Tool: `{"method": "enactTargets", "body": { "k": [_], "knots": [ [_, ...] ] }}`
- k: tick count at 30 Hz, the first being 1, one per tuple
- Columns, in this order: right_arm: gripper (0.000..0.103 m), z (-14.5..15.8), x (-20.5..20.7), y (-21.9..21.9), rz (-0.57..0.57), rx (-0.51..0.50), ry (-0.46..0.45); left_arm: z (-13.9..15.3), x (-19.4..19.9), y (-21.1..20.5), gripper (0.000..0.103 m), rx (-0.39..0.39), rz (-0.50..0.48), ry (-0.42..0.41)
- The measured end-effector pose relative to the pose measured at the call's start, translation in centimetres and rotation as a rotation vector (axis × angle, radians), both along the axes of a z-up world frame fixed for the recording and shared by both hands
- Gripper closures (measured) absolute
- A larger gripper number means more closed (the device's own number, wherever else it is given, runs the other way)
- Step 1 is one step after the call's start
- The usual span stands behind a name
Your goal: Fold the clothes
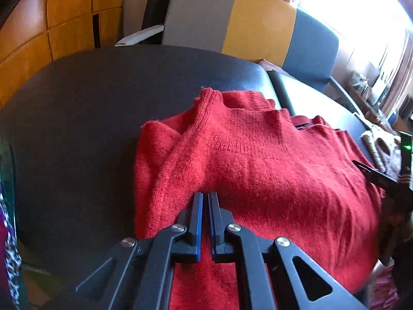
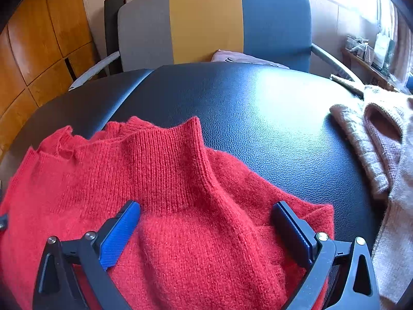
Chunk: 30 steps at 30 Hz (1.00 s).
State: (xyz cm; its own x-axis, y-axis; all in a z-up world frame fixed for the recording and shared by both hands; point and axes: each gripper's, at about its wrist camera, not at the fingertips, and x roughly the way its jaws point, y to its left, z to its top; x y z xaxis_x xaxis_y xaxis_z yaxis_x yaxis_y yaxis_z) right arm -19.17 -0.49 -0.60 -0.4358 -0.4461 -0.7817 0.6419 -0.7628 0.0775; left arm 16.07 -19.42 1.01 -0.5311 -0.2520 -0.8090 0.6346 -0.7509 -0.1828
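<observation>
The left gripper [image 1: 205, 196] has its fingers almost together, pinching a bit of the red sweater [image 1: 258, 170] on the black table [image 1: 90, 108]. The right gripper [image 2: 206, 209] is spread wide, with a sweater sleeve [image 2: 175, 160] lying between its fingers.

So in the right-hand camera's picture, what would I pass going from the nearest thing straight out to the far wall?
Right gripper, open over the red sweater → bare black padded table → pink cloth on the chair seat → gray, yellow and blue chair.
</observation>
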Motion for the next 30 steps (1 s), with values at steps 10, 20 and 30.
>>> {"method": "enactTargets", "body": {
  "k": [10, 20, 30],
  "knots": [
    [0.000, 0.0, -0.2, 0.3, -0.001, -0.012, -0.005, 2.7, -1.4, -1.5, 0.068, -0.068, -0.013, -0.021],
    [0.000, -0.1, -0.4, 0.5, 0.002, -0.021, -0.011, 2.4, -3.0, -1.9, 0.095, -0.074, -0.084, -0.006],
    [0.000, -0.1, -0.4, 0.4, 0.006, -0.019, -0.006, -1.2, -1.0, -2.7, 0.094, -0.062, 0.100, -0.077]
  ]
}}
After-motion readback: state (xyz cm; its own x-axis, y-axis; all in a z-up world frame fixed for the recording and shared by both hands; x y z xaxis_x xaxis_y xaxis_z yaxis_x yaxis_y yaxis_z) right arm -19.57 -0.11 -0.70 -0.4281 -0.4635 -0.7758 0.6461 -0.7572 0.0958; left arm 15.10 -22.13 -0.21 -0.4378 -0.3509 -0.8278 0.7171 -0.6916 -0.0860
